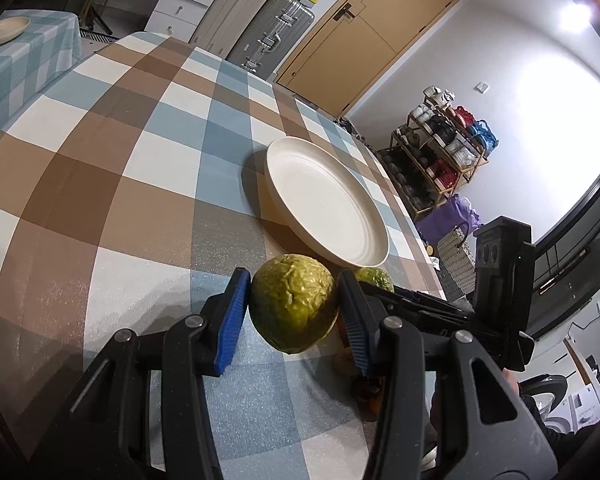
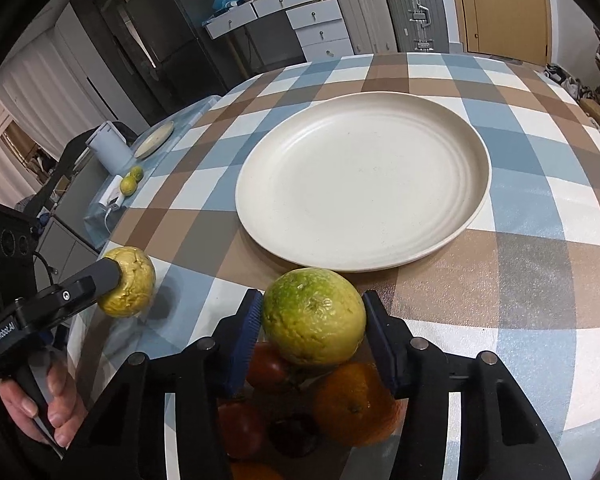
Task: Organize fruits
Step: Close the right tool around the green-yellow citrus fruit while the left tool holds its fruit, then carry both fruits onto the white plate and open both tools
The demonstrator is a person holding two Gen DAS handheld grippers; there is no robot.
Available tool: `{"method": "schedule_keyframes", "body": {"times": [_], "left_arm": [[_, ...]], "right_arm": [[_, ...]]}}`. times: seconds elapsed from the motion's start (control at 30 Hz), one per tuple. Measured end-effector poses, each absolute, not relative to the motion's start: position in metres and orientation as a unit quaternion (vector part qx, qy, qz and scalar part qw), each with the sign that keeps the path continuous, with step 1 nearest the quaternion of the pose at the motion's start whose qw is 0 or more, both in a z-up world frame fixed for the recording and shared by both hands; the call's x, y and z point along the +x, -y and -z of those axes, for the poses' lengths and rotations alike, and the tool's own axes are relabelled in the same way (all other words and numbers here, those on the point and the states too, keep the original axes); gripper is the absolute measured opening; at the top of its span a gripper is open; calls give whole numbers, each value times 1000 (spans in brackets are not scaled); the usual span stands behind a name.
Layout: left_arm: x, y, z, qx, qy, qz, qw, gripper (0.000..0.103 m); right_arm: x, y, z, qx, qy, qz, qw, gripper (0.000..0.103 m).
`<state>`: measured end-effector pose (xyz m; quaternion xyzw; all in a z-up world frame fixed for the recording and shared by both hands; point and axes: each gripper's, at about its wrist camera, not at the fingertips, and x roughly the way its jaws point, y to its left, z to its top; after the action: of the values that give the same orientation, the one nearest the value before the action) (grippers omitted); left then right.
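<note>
My left gripper (image 1: 294,306) is shut on a wrinkled yellow-green fruit (image 1: 294,304) and holds it just above the checked tablecloth, near the white plate (image 1: 328,200). The same fruit (image 2: 130,282) and left gripper show at the left of the right wrist view. My right gripper (image 2: 312,324) is shut on a green-yellow citrus fruit (image 2: 314,316), held above a clear bowl (image 2: 364,440) of fruit with an orange (image 2: 352,404) and red fruits (image 2: 266,368). The empty plate (image 2: 364,184) lies just beyond.
A second table (image 2: 168,144) at the left carries a small plate (image 2: 154,140), two small green fruits (image 2: 132,180) and a white container (image 2: 108,146). Suitcases (image 2: 388,8), drawers (image 2: 320,24) and a door stand behind. A shelf rack (image 1: 440,160) stands past the table's right edge.
</note>
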<state>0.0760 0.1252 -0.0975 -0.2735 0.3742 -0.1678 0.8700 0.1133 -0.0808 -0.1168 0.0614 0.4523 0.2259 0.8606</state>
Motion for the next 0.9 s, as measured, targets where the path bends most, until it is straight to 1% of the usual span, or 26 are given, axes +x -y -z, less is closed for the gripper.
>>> {"method": "schedule_keyframes", "body": {"times": [0.13, 0.5, 0.7, 0.9], "left_arm": [[79, -119, 93, -266, -376, 168, 872, 42], [104, -91, 74, -241, -376, 180, 877, 42], [135, -76, 55, -221, -368, 191, 883, 42], [183, -59, 35, -201, -365, 205, 886, 42]], "right_arm": [[114, 87, 115, 85, -449, -237, 857, 52], [102, 114, 83, 133, -377, -267, 877, 52], [109, 126, 63, 142, -350, -277, 883, 52], [134, 139, 48, 145, -338, -276, 888, 52]]}}
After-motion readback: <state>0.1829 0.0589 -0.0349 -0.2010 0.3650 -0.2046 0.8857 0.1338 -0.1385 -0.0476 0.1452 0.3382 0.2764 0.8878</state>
